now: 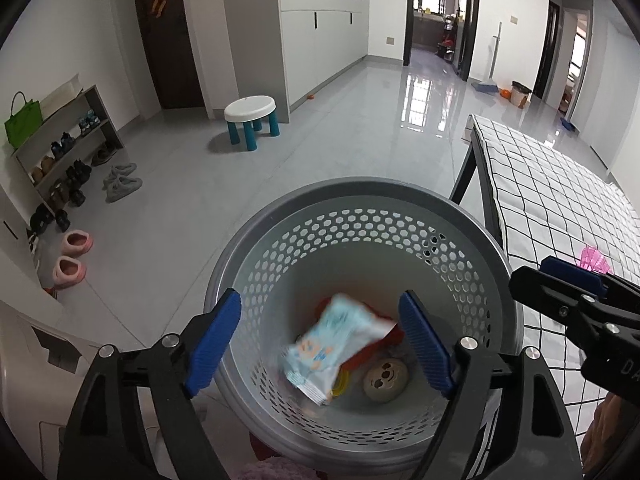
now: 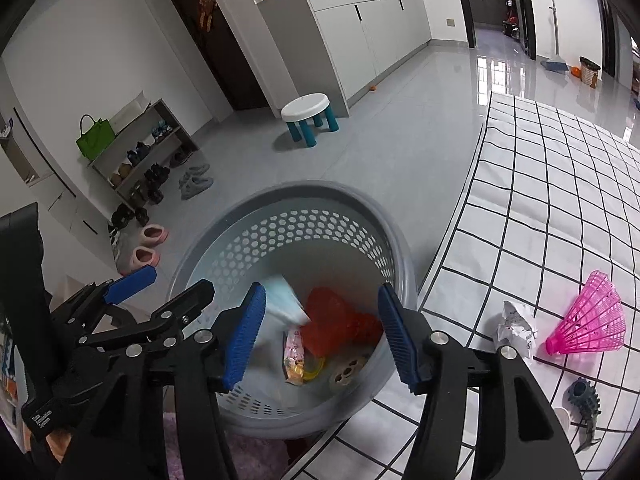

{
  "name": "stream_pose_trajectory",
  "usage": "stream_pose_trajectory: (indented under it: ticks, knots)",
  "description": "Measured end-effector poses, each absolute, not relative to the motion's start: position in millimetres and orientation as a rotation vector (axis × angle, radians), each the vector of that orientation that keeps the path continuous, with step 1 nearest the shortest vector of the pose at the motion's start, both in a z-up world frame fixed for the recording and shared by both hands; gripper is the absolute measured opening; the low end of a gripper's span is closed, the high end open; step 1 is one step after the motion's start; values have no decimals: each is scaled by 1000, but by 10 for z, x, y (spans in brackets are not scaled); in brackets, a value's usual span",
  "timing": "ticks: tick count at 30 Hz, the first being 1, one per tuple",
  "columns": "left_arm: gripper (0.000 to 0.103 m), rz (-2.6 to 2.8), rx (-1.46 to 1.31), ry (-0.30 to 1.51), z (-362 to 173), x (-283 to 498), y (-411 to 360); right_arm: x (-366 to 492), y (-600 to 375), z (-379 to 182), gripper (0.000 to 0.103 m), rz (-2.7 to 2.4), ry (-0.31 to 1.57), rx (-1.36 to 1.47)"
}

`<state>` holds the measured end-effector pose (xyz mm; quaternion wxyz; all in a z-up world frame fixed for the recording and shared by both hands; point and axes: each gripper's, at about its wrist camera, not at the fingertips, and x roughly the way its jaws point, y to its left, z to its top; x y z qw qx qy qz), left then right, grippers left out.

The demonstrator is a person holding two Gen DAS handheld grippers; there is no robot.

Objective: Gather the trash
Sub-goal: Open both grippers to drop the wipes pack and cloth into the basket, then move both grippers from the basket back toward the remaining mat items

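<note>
A grey perforated basket [image 1: 360, 216] stands on the floor beside the table; it also shows in the right wrist view [image 2: 280, 216]. My left gripper [image 1: 320, 344] is open above it. A light blue packet [image 1: 332, 344], blurred, is in mid-air inside the basket between the jaws, touching neither; it also shows in the right wrist view [image 2: 280, 300]. Red wrapping [image 2: 336, 320], a snack packet [image 2: 294, 356] and a round beige piece [image 1: 386, 380] lie at the bottom. My right gripper [image 2: 320, 336] is open and empty over the basket rim. A crumpled paper [image 2: 516, 324] lies on the table.
The checked tablecloth table [image 2: 540, 220] is at the right, with a pink shuttlecock [image 2: 588, 316] and a dark toy dinosaur [image 2: 586, 404]. A white stool [image 1: 252, 112], a shoe rack [image 1: 68, 148] and pink slippers [image 1: 72, 256] are on the floor to the left.
</note>
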<state>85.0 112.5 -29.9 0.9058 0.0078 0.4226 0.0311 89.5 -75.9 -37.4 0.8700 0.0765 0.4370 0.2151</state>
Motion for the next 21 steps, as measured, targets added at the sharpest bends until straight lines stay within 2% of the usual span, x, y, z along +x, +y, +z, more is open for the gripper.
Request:
stream_pose_trajectory:
  ticks: [21]
  knots:
    - [82,68,19,877,-302,851,1111,874,-772,-376,56,445,913,156]
